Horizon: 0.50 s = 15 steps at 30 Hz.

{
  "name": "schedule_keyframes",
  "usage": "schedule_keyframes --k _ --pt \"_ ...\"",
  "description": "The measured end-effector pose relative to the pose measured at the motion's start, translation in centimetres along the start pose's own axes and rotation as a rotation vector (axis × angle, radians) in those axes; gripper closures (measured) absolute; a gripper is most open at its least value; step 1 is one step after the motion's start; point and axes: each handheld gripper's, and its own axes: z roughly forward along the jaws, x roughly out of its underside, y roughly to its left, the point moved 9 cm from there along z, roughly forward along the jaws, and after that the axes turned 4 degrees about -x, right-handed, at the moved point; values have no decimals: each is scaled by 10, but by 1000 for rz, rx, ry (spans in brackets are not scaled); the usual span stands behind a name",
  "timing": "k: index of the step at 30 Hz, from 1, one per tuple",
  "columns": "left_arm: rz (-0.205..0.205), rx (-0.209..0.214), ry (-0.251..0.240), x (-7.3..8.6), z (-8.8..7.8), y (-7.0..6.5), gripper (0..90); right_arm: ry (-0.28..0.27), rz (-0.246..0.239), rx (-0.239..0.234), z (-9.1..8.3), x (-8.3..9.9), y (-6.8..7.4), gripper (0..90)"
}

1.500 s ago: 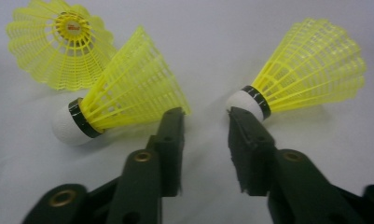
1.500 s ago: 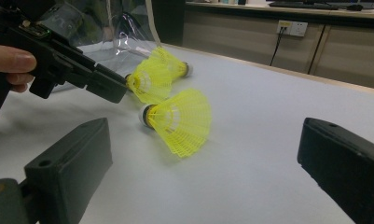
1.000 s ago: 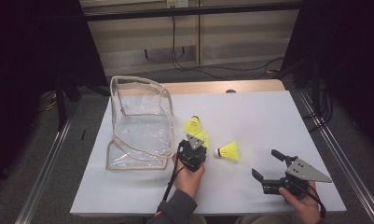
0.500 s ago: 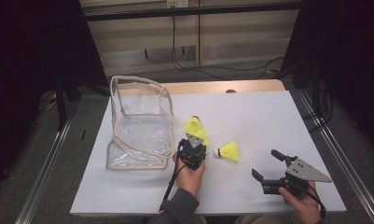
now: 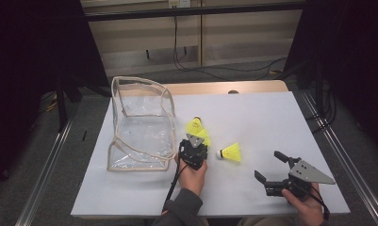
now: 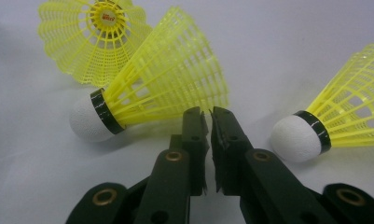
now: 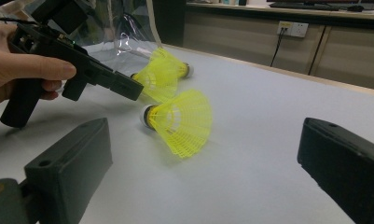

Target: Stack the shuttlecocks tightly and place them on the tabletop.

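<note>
Three yellow plastic shuttlecocks with white corks lie on the white table (image 5: 271, 122). My left gripper (image 6: 208, 112) is shut, its tips pinching the skirt rim of the middle shuttlecock (image 6: 161, 88), which rests on the table. Another shuttlecock (image 6: 93, 37) lies just behind it, and the third shuttlecock (image 6: 343, 112) is to the right. In the high view the left gripper (image 5: 196, 141) sits at the pair (image 5: 196, 126), with the lone shuttlecock (image 5: 231, 152) beside it. My right gripper (image 5: 269, 165) stands open near the front right, aimed at that lone shuttlecock (image 7: 182, 121), with nothing between its fingers.
A clear plastic bag with beige trim (image 5: 135, 79) stands open at the table's left, close behind the left gripper. A wooden strip (image 5: 215, 88) runs along the table's far edge. Dark floor and metal rails flank both sides.
</note>
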Motion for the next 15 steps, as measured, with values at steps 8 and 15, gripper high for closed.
schedule_keyframes --k 8,15 --pt "-6 -6 0 0 3 2 834 0 0 -1 0 0 0 25" --pt "-7 -1 -1 0 2 0 808 1 -3 -1 0 0 0 25"
